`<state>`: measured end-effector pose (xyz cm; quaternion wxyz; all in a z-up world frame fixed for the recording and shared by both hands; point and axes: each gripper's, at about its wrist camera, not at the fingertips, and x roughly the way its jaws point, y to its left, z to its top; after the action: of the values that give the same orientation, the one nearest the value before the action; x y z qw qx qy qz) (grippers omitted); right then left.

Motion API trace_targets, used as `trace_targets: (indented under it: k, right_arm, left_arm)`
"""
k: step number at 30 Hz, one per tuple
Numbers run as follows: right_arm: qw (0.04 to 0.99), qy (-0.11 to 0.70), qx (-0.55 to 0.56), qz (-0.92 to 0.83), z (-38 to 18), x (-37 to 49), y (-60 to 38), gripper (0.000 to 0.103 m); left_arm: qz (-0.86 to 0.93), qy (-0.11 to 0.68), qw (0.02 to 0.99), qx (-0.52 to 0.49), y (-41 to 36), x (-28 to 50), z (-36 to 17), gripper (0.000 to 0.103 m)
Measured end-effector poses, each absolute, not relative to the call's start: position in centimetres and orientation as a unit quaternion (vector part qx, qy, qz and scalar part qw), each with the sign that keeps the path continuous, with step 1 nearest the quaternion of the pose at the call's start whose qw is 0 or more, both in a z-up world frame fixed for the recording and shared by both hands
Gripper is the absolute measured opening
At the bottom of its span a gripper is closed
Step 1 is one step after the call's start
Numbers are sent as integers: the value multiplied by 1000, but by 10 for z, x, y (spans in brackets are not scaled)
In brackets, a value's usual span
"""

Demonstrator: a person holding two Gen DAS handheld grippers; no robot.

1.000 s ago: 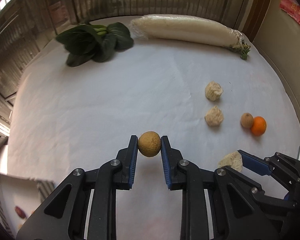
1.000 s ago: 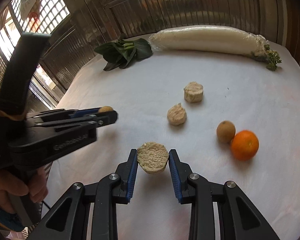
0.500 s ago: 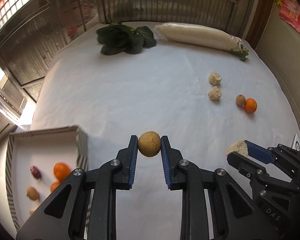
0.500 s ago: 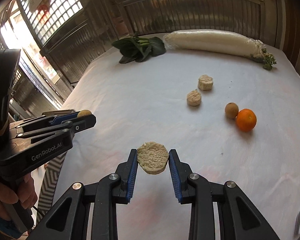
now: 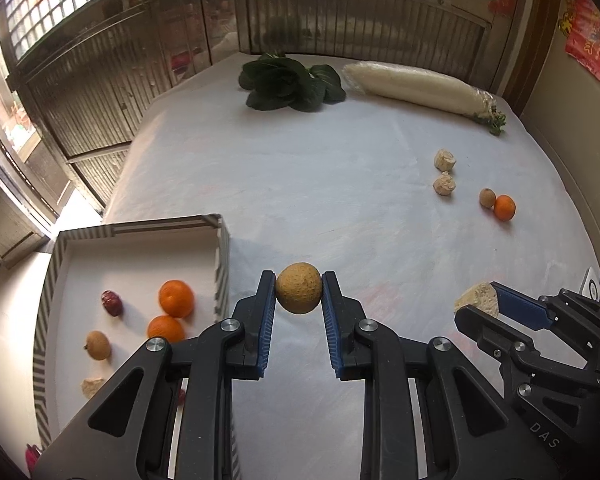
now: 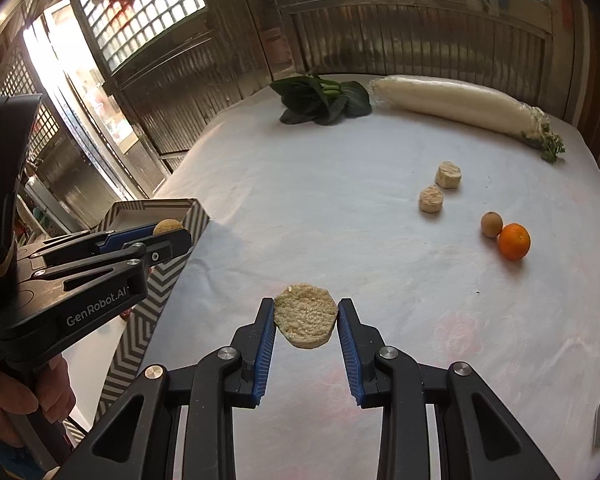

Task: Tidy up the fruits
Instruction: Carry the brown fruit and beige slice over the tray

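Left wrist view, left fingers [image 5: 299,294] clamping round fruit [image 5: 299,288], right fingers [image 6: 306,320] clamping beige slice [image 6: 306,316]

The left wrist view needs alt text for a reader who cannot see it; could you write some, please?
The left gripper holds a round tan fruit above a white-covered table, beside a striped box containing two oranges.

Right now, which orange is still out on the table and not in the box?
The lone orange at the far right of the table, touching a small brown fruit. The other two oranges lie inside the striped box.
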<state>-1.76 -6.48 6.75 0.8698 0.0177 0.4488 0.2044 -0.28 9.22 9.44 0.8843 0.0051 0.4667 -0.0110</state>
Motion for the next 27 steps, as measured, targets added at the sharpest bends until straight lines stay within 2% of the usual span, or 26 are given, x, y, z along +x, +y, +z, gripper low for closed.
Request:
trace_targets:
  k: [27]
  right_arm:
    - [852,442,-34,278,83,-42,15,30]
  left_arm:
    - [62,458,886,-33,165,-56,103,22]
